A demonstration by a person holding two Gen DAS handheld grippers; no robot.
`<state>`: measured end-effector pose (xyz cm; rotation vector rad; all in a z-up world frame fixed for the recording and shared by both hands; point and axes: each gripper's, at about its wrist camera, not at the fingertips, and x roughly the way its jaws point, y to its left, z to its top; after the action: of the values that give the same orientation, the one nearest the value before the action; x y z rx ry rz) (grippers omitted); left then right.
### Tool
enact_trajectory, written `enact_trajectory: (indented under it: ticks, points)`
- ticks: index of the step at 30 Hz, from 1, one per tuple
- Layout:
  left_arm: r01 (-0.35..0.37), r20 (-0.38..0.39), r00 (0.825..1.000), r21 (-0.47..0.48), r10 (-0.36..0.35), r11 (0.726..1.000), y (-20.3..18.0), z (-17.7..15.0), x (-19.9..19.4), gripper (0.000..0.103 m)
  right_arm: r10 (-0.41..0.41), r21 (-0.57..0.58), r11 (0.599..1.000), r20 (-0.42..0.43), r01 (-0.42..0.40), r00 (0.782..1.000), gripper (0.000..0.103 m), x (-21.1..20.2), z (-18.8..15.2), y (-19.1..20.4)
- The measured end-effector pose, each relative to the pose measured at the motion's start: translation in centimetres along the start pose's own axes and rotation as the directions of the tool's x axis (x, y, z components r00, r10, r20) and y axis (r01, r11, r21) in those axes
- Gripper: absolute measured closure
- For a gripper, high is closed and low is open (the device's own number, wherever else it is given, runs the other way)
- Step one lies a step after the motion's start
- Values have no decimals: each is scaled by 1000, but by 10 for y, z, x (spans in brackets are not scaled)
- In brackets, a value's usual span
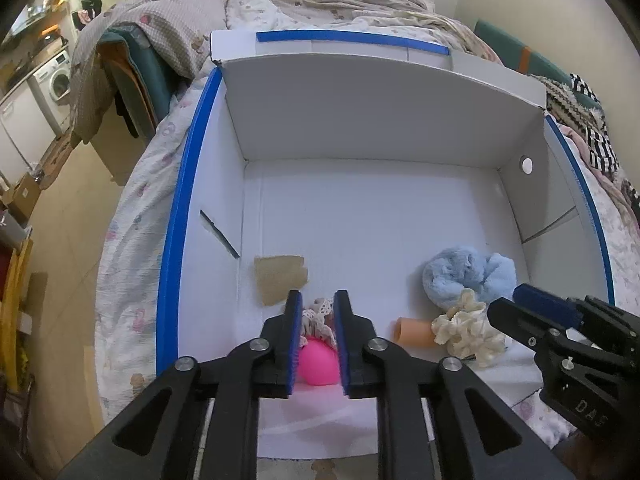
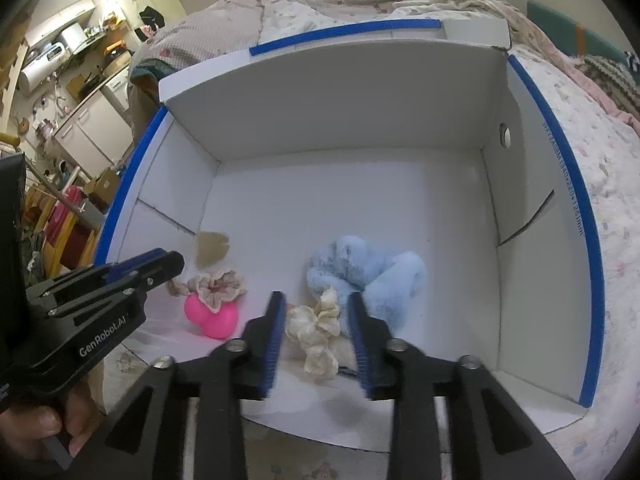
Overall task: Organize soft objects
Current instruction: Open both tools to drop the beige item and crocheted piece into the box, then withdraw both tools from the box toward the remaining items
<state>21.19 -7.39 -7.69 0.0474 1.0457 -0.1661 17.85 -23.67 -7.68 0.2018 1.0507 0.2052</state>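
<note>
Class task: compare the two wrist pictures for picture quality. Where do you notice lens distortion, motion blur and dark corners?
Left wrist view: the white cardboard box with blue edging bows outward, fisheye distortion; corners vignette black; the pink rubber ball is sharp. Right wrist view: same curving and dark corners; the right gripper fingers look smeared by motion blur, while the fluffy light-blue scrunchie stays fairly crisp.

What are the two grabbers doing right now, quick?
Left gripper: open, jaws either side of the beige scrunchie, not squeezing it.
Right gripper: open, jaws either side of the cream scrunchie, holding nothing.
</note>
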Motion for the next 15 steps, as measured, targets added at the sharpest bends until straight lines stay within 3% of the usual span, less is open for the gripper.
enact_trajectory:
  ticks: [1,2,4,6,9,11,15]
  points:
    - [1,2,1000,1,-1,1000,0,0,-1,74,2,5,1000,5,-2,1000,44,-1,1,-1]
    - [6,4,1000,-1,-6,1000,0,0,-3,62,9,12,1000,13,-9,1000,37,-2,2,-1]
    - [13,16,1000,-9,-13,1000,1,0,-7,48,24,19,1000,17,-24,1000,37,-4,3,-2]
    - [7,43,999,-10,-7,1000,1,0,-12,46,13,15,1000,21,-13,1000,35,-5,3,-1]
    - [-2,47,999,1,2,1000,0,0,-15,45,4,14,1000,35,-4,999,21,-7,3,-1]
    - [-10,54,999,-1,10,1000,1,-1,-17,44,-1,16,1000,49,0,999,3,-10,3,-2]
    - [-16,66,998,-2,16,1000,3,-4,-22,44,-20,24,1000,93,17,995,0,-16,3,-3]
